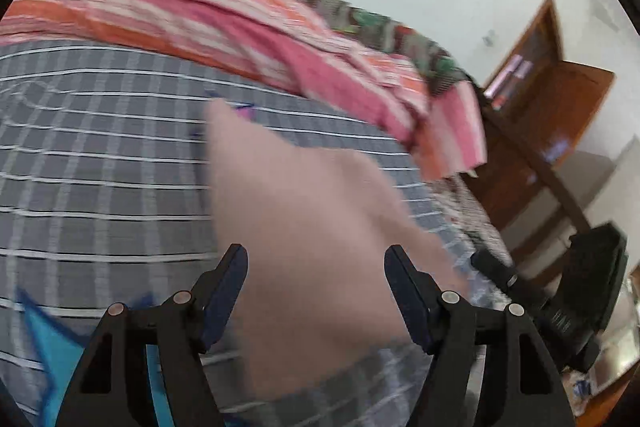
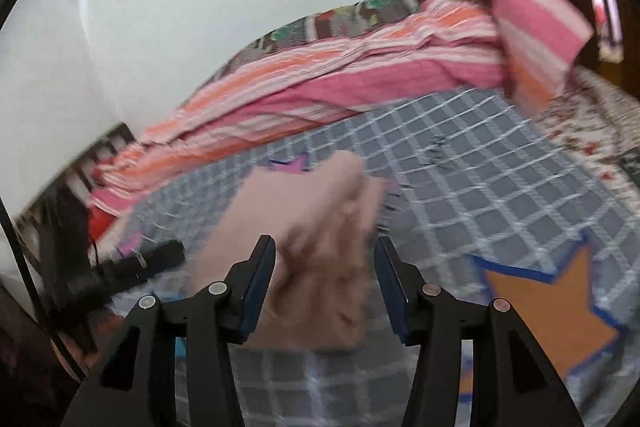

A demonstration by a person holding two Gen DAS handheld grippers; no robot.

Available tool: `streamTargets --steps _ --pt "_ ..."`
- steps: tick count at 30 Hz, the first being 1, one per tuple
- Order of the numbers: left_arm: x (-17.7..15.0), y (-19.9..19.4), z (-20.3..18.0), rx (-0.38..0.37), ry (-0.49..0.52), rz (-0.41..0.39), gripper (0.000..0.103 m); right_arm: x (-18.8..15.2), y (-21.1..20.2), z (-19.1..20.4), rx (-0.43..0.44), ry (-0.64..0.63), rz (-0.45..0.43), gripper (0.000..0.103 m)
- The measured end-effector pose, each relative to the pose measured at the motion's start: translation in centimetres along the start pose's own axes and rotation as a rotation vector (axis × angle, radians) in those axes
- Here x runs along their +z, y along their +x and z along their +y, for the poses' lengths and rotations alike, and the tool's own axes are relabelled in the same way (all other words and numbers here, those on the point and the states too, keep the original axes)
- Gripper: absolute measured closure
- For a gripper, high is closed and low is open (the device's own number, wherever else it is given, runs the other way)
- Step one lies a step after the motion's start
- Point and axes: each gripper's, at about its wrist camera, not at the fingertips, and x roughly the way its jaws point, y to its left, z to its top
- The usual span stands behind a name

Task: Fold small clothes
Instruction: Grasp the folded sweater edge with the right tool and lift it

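A small pale pink garment (image 1: pixel 304 227) lies on a grey checked bedspread (image 1: pixel 100 155). My left gripper (image 1: pixel 316 255) is open, its jaws standing either side of the garment's near part, holding nothing. In the right wrist view the same garment (image 2: pixel 304 223) lies bunched and creased at its right edge. My right gripper (image 2: pixel 326 247) is open, its jaws astride the garment's near end. Both views are motion-blurred. The right gripper's body (image 1: pixel 580 303) shows at the right of the left wrist view, and the left gripper's body (image 2: pixel 132 267) at the left of the right wrist view.
A pink, orange and white striped blanket (image 1: pixel 224 27) lies bunched along the far side of the bed, over a patterned quilt (image 1: pixel 360 15). Star patches mark the bedspread, blue (image 1: pixel 52 347) and orange (image 2: pixel 552 299). A wooden shelf and door (image 1: pixel 552 87) stand to the right.
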Motion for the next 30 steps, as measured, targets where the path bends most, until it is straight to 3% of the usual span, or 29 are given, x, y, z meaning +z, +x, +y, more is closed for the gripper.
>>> streamTargets --steps 2,5,7,9,14,18,21,23,24,25,30 --pt "0.0 -0.2 1.4 0.004 -0.02 0.002 0.034 0.4 2.1 0.5 0.017 0.032 0.019 0.052" --pt "0.1 -0.5 2.8 0.008 -0.036 0.001 0.034 0.5 4.8 1.0 -0.029 0.057 0.039 0.058" --pt "0.2 -0.5 3.2 0.015 -0.026 -0.003 0.034 0.4 6.0 1.5 -0.072 0.034 0.05 0.078" --pt "0.1 -0.6 3.3 0.014 -0.016 -0.012 0.034 0.1 6.5 2.0 -0.091 -0.002 0.051 0.088" --pt "-0.1 -0.4 3.9 -0.006 -0.029 -0.011 0.034 -0.4 4.3 1.8 -0.112 -0.08 -0.049 0.094" --pt "-0.2 -0.2 4.5 -0.007 -0.044 -0.012 0.034 -2.2 5.6 -0.1 -0.173 -0.04 0.037 0.094" --pt "-0.1 -0.2 4.9 -0.005 -0.059 -0.009 0.034 -2.1 5.1 -0.5 -0.149 -0.008 0.036 0.087" --pt "0.1 -0.5 5.1 -0.002 -0.058 -0.017 0.034 -1.5 4.7 -1.2 -0.101 0.04 0.034 0.064" --pt "0.2 -0.7 5.1 -0.001 -0.057 -0.024 0.034 -1.4 4.9 -1.6 -0.094 0.064 0.042 0.045" --pt "0.4 -1.0 5.2 0.0 -0.061 -0.031 0.034 -1.1 5.4 -2.3 -0.081 0.1 0.056 0.038" --pt "0.8 -1.2 5.7 -0.02 -0.087 -0.032 0.034 -1.0 8.9 -4.5 0.034 0.254 0.169 0.033"
